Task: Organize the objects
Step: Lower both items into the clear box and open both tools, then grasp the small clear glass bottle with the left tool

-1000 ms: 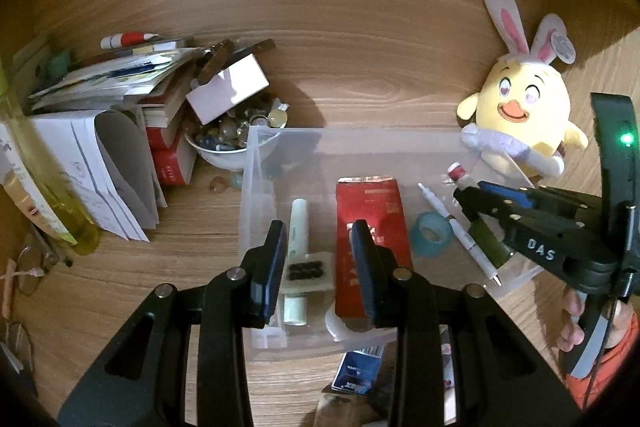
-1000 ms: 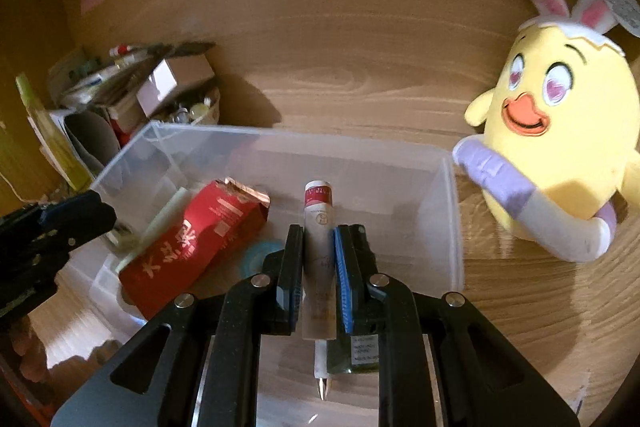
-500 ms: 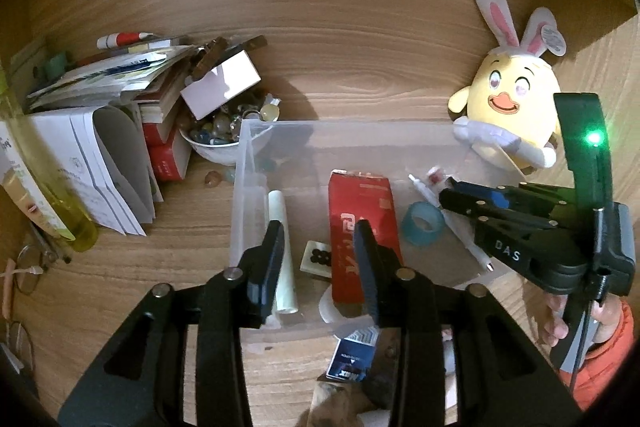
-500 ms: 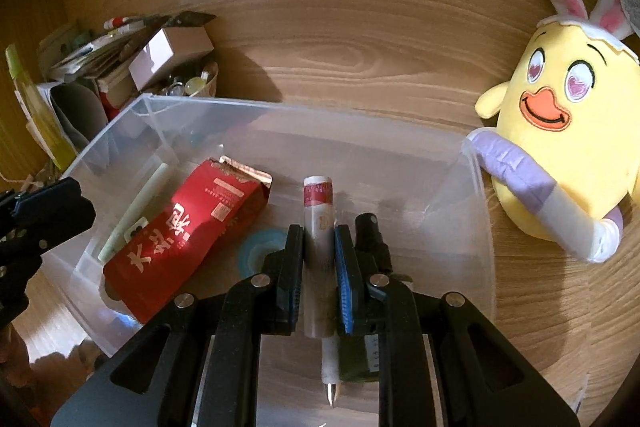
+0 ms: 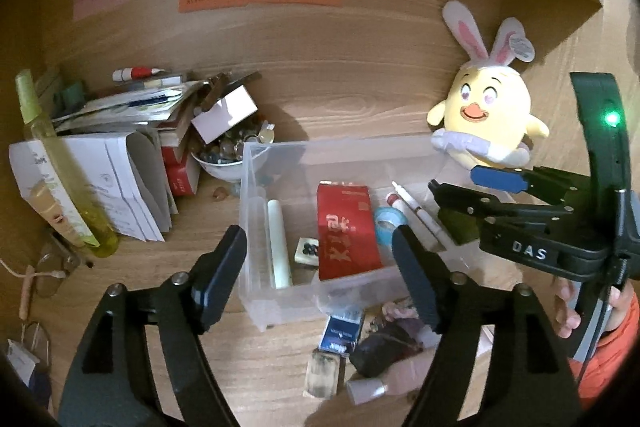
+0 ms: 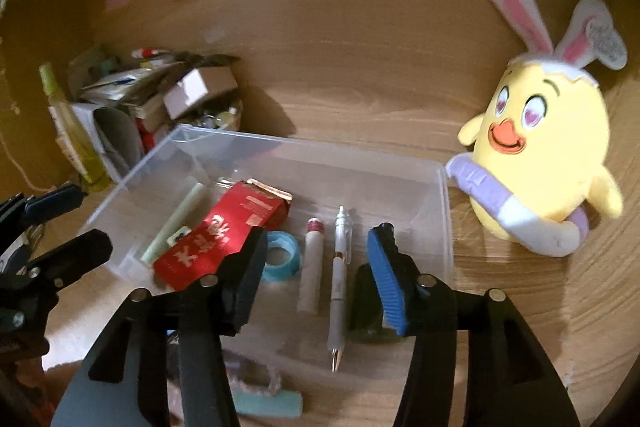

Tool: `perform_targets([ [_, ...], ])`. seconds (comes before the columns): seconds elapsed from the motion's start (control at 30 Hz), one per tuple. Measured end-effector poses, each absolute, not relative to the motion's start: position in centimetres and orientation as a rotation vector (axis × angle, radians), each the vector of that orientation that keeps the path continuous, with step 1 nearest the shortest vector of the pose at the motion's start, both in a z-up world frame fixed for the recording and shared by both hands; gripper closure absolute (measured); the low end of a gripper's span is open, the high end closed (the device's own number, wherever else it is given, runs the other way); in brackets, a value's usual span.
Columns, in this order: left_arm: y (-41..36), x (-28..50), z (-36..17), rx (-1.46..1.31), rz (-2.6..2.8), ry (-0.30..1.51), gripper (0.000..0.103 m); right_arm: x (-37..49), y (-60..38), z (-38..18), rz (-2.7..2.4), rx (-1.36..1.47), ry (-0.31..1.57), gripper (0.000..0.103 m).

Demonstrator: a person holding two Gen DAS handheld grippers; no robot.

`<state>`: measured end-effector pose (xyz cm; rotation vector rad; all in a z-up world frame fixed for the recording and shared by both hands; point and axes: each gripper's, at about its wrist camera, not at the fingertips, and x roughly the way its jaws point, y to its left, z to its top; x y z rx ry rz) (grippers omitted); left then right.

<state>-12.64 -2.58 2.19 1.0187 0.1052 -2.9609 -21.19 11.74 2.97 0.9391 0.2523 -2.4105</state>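
A: Start with the big thing. Where is everything going?

B: Into the clear plastic bin [image 6: 436, 187] on the wooden desk [image 5: 360, 99], just beside the yellow chick plush [image 6: 544, 147]. Already lying on its floor: the red packet [image 6: 224, 231], a pale green stick [image 5: 279, 243], a white tube with a red cap [image 6: 312, 267], a white pen [image 6: 340, 267], a blue tape roll [image 6: 282, 255] and a small domino tile [image 5: 307, 250].

A: And the claws?

B: The left gripper [image 5: 320, 267] has its jaws opening, wide apart, with nothing pressed between them; the tile and packet lie in the bin below. The right gripper [image 6: 316, 275] is opening too, and the tube and pen lie loose under its gap, touched by neither pad.

A: So the step in hand is letting go and clearing out?

B: I judge so. To do it well, lift both claws straight up, clear of the thin bin walls, before swinging sideways, or a finger could catch the rim and drag the bin.

A: What's left?

B: In front of the bin lie a blue box [image 5: 340, 331], a dark lumpy object [image 5: 384, 347] and a small pink bottle [image 5: 372, 389]. The bottle looks likely to roll, so I would close on it across its body.
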Motion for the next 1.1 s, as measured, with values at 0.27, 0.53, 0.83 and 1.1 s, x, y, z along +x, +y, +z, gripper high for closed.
perform_targets([
  [0.27,-2.8,-10.5,0.9,1.061,-2.933,0.080,0.016,-17.3,12.6,2.6,-2.364,0.910,0.294,0.047],
  [0.53,-3.7,-9.4,-2.3,1.188,-2.851,0.055,0.016,-13.2,14.0,1.7,-2.354,0.892,0.328,0.040],
  [0.83,-4.7,-8.6,-4.9,1.306,-2.794,0.086,0.016,-10.5,14.1,-0.4,-2.271,0.965,0.265,0.040],
  [1.1,-4.6,-9.5,-6.4,1.431,-2.772,0.098,0.016,-8.0,12.5,-2.3,-2.195,0.991,0.303,0.048],
])
